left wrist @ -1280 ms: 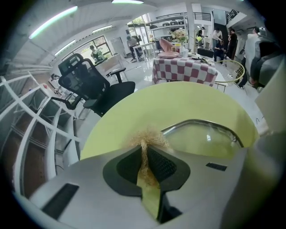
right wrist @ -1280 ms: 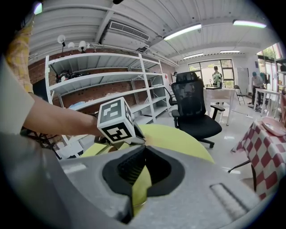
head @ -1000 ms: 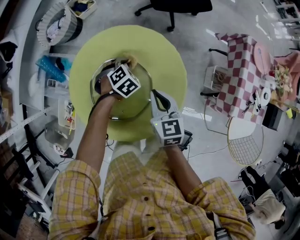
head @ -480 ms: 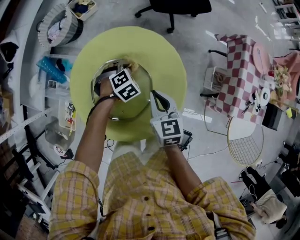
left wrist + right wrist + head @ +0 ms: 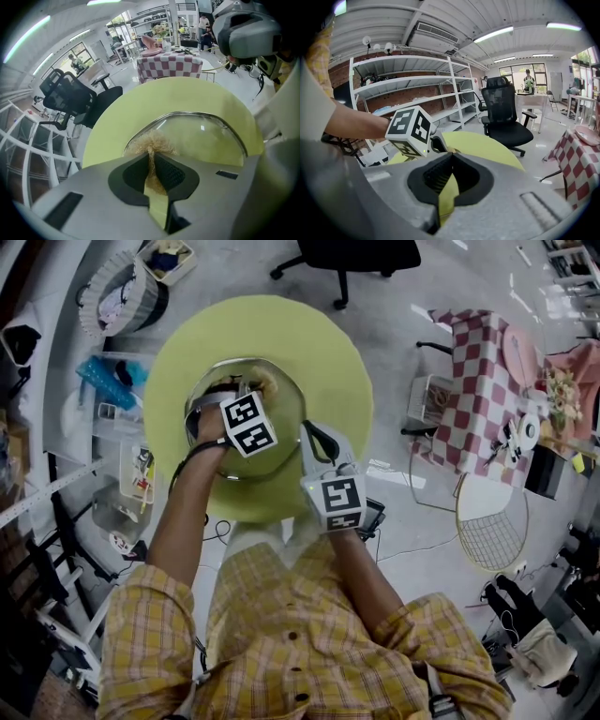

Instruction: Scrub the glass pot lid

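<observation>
While the glass pot lid is laid on the table, a tan scrubber is clamped by the outstretched left gripper at its 12 o'clock; the right gripper is held at 4 o'clock, jaws together.

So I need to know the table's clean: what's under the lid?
Through the glass lid only the yellow table shows. The patch under the scrubber, clamped in the left gripper, is covered, as is the near side behind that gripper.
</observation>
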`<control>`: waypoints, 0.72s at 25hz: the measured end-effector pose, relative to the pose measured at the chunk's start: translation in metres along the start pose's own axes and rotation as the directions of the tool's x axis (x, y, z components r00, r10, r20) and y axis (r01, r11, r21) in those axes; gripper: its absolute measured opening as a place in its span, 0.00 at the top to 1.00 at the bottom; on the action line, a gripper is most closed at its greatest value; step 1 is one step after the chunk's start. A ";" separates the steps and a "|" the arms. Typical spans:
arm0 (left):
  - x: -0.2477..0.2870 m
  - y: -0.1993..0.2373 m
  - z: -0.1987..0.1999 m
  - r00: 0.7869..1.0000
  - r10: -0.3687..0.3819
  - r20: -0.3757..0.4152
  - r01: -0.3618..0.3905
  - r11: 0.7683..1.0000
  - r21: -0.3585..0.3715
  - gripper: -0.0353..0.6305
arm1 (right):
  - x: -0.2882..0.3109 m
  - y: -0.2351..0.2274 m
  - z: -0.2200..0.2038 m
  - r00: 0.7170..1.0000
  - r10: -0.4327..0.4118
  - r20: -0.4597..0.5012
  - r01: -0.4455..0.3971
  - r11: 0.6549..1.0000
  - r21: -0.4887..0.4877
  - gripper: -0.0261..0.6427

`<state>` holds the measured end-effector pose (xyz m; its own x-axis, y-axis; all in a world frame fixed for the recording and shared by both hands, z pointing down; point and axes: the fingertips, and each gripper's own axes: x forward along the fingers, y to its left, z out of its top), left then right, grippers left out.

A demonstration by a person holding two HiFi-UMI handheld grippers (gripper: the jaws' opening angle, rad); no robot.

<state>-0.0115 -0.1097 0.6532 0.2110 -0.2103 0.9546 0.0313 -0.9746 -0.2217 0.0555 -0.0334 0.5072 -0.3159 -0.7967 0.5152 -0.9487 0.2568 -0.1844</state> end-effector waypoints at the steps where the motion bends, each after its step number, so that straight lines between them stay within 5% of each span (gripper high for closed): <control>1: -0.001 -0.002 0.000 1.000 0.001 -0.004 -0.001 1.000 0.012 0.89 | -0.001 0.001 0.000 1.000 -0.001 0.001 0.001 1.000 0.000 0.97; 18: -0.018 -0.046 0.006 0.999 0.008 -0.032 -0.002 0.983 0.184 0.88 | -0.007 0.013 -0.001 1.000 -0.005 0.007 0.005 1.000 -0.003 0.97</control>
<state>-0.0109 -0.0609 0.6448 0.1799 -0.2201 0.9587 0.2098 -0.9436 -0.2560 0.0456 -0.0237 0.5015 -0.3115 -0.8016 0.5103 -0.9502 0.2549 -0.1794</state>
